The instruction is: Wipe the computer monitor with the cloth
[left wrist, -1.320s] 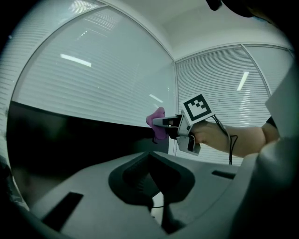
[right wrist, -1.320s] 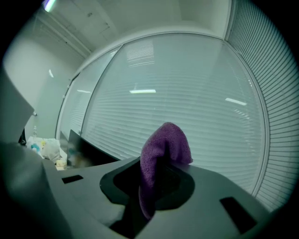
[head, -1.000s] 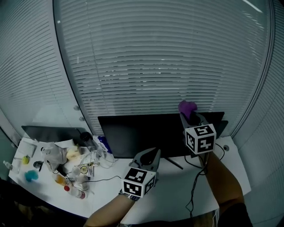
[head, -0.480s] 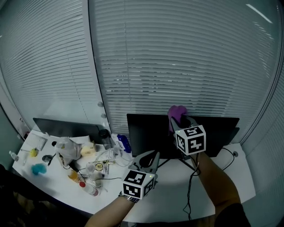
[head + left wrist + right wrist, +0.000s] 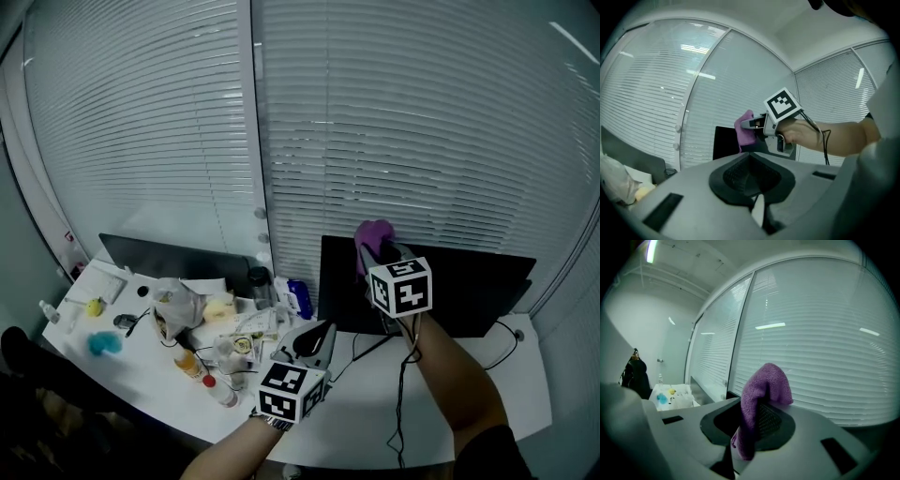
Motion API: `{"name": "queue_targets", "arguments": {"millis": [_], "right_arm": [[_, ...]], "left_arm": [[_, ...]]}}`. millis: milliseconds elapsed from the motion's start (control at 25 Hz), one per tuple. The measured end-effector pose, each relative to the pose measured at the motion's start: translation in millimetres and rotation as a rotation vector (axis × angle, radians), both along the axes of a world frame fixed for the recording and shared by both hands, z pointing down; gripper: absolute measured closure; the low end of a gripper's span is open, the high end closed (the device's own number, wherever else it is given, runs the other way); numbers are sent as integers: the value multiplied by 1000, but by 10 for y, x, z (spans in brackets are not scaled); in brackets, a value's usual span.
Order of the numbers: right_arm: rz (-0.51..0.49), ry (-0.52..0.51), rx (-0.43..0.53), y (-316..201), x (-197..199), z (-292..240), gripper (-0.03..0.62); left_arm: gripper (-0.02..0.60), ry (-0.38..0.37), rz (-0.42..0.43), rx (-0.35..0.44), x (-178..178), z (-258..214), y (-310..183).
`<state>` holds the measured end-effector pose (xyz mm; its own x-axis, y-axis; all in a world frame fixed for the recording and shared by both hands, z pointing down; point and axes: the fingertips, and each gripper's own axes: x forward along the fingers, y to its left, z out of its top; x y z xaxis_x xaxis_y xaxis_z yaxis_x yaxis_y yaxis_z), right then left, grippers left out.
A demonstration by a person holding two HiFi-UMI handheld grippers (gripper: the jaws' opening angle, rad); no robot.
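Observation:
The black computer monitor [image 5: 450,286] stands on the white table [image 5: 469,384] in front of the blinds. My right gripper [image 5: 375,251] is shut on a purple cloth [image 5: 373,236] and holds it at the monitor's top edge, near its left end. The right gripper view shows the cloth [image 5: 761,390] draped up and over the right gripper [image 5: 759,414]. My left gripper [image 5: 316,337] hovers low over the table before the monitor's left corner, jaws together and holding nothing. From the left gripper [image 5: 751,164] I see the cloth [image 5: 744,129] against the monitor [image 5: 724,143].
A second dark monitor [image 5: 169,258] stands at the left. Between the monitors lies clutter: a plastic bag [image 5: 175,305], small bottles [image 5: 217,389], a dark cup [image 5: 259,281], a blue object [image 5: 103,344]. Cables [image 5: 405,394] trail across the table below my right arm.
The cloth in my right gripper has slid left along the monitor's top edge, from its right part to near its left end. My head view turned left. The left gripper stayed low.

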<state>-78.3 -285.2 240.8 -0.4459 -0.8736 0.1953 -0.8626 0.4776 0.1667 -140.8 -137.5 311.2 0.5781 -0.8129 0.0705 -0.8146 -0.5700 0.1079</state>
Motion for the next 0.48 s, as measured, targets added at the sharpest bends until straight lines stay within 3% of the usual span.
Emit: {"name": "queue_targets", "arguments": {"millis": [480], "right_arm": [[-56,-20,-22,-87,-858,53,514]], "left_arm": [[575,-6,-64,-4,-774,27,5]]}}
